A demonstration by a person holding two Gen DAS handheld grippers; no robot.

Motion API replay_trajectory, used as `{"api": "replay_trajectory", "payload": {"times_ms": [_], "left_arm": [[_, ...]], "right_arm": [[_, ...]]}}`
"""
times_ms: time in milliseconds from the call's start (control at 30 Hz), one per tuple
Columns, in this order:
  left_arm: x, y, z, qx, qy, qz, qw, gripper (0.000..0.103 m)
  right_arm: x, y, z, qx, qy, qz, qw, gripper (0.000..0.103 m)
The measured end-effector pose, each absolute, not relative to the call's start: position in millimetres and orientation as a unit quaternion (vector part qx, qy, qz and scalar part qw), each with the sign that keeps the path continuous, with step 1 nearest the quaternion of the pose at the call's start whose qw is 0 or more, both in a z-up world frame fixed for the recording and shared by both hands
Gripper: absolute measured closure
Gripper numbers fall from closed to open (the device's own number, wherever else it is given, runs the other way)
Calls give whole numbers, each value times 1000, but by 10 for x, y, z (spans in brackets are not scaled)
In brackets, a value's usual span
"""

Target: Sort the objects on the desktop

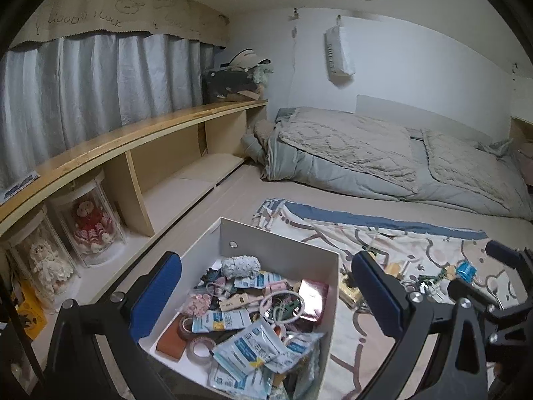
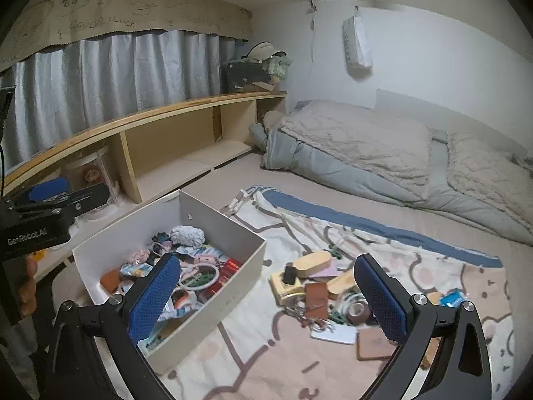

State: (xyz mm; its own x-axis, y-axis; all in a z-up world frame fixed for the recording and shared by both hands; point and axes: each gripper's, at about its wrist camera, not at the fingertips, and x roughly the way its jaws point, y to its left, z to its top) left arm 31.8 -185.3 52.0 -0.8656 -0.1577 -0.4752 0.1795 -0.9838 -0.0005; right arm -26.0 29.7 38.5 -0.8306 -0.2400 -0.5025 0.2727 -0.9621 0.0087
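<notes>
Left gripper (image 1: 266, 296): blue-padded jaws spread wide, nothing between them, hovering over the white rectangular cardboard box (image 1: 283, 245)
Right gripper (image 2: 268, 295): blue-padded jaws spread wide and empty, above the gap between box and loose pile
Box: on the patterned cream blanket (image 2: 416, 260), left of the pile, filled with blue-white sachets (image 1: 246, 343), a clear tape roll (image 1: 201, 346), a brown leather pouch (image 1: 170, 340), pink rings and other small items
Loose pile: on the blanket right of the box; a tan oval wooden brush (image 2: 311, 261), a brown leather card holder (image 2: 316, 296), a brown tape roll (image 2: 358, 311), a white card (image 2: 334, 335)
Only in left wrist view: two dolls in clear domes (image 1: 88, 220) under the wooden shelf (image 1: 133, 133)
Only in right wrist view: most of the pile
Count: two grippers, one box
</notes>
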Motion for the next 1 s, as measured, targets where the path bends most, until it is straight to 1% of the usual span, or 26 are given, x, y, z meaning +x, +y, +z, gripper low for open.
{"api": "replay_trajectory", "payload": {"times_ms": [100, 400, 700, 1000], "left_arm": [[457, -1794, 538, 243, 23, -967, 77, 0], [825, -1574, 539, 226, -14, -972, 71, 0], [1077, -1522, 493, 227, -4, -972, 62, 0], [1198, -1494, 388, 245, 9, -968, 53, 0]], "right_arm": [[-159, 381, 424, 255, 32, -958, 131, 0], [164, 536, 441, 252, 37, -959, 123, 0], [451, 604, 478, 242, 42, -961, 125, 0], [684, 679, 388, 251, 56, -959, 118, 0]]}}
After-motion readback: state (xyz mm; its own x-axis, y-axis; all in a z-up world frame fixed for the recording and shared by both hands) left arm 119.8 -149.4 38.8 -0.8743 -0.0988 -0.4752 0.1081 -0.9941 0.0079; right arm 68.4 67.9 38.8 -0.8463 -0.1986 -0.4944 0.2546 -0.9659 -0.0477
